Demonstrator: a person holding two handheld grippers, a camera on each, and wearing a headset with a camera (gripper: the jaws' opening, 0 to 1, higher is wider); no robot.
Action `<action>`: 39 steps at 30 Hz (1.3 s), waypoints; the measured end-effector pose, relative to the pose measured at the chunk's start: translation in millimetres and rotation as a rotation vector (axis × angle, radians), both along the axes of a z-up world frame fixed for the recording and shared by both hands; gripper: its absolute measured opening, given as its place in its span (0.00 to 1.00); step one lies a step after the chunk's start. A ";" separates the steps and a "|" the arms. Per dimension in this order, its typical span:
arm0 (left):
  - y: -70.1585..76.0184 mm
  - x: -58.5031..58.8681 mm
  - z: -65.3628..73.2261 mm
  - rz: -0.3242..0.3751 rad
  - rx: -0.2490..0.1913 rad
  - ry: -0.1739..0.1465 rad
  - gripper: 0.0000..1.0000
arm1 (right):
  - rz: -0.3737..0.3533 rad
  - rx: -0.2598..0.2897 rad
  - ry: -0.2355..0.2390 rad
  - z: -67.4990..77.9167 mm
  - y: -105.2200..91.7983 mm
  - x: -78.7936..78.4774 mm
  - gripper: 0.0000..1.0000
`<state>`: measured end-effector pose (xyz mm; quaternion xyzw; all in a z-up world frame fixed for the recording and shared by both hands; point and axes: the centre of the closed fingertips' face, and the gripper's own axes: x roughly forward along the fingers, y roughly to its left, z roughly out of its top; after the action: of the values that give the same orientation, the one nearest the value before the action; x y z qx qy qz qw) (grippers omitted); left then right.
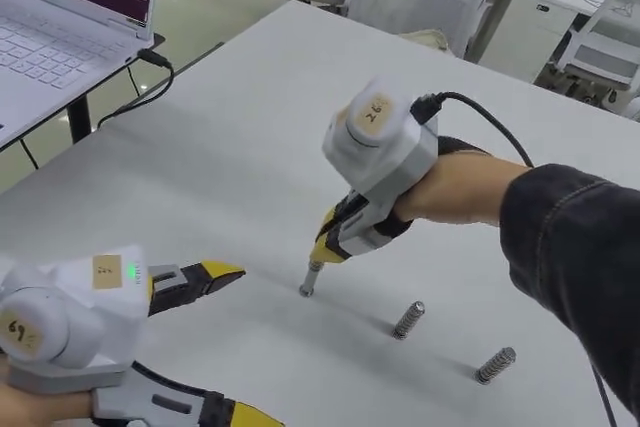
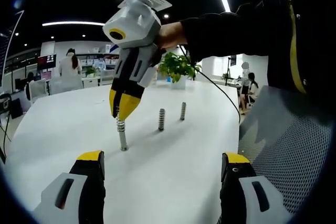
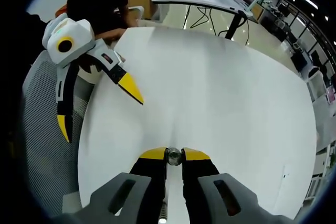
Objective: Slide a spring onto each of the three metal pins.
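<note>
Gripping a spring point(image 2: 121, 125) over a pin point(image 2: 123, 141), right tongs point(image 3: 174, 154) clamped; left tongs point(image 2: 163, 157) apart

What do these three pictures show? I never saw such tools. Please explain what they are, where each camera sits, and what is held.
A person holds two hand tools with pincer jaws, called grippers. The head view comes from a camera on the person's head; each gripper view from a camera on that gripper. On the white table, two springs already sit on their metal pins. The right gripper pinches a third spring at the top of the third pin. The left gripper is open, holding nothing. A laptop stands aside.
</note>
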<state>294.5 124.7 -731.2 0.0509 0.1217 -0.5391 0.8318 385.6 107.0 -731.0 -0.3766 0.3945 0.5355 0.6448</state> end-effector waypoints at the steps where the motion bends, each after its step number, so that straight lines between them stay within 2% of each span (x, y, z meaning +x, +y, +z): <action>1: 0.0 0.0 -0.2 0.000 0.001 0.000 0.90 | -0.001 -0.002 0.002 -3.0 -0.2 0.3 0.08; 18: 2.7 -0.4 -2.9 0.004 0.004 0.010 0.88 | -0.018 -0.005 0.018 -28.8 0.2 3.2 0.08; 33: -1.1 0.0 -1.7 -0.003 0.008 0.011 0.88 | -0.011 -0.022 0.035 -41.4 -1.9 -4.1 0.08; 39: -1.1 -0.7 -2.7 -0.005 0.009 0.016 0.87 | -0.022 -0.007 0.040 -41.6 -2.0 -4.2 0.08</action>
<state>293.8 123.7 -733.9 0.0509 0.1307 -0.5410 0.8293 381.4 105.0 -772.7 -0.3637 0.4135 0.5343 0.6413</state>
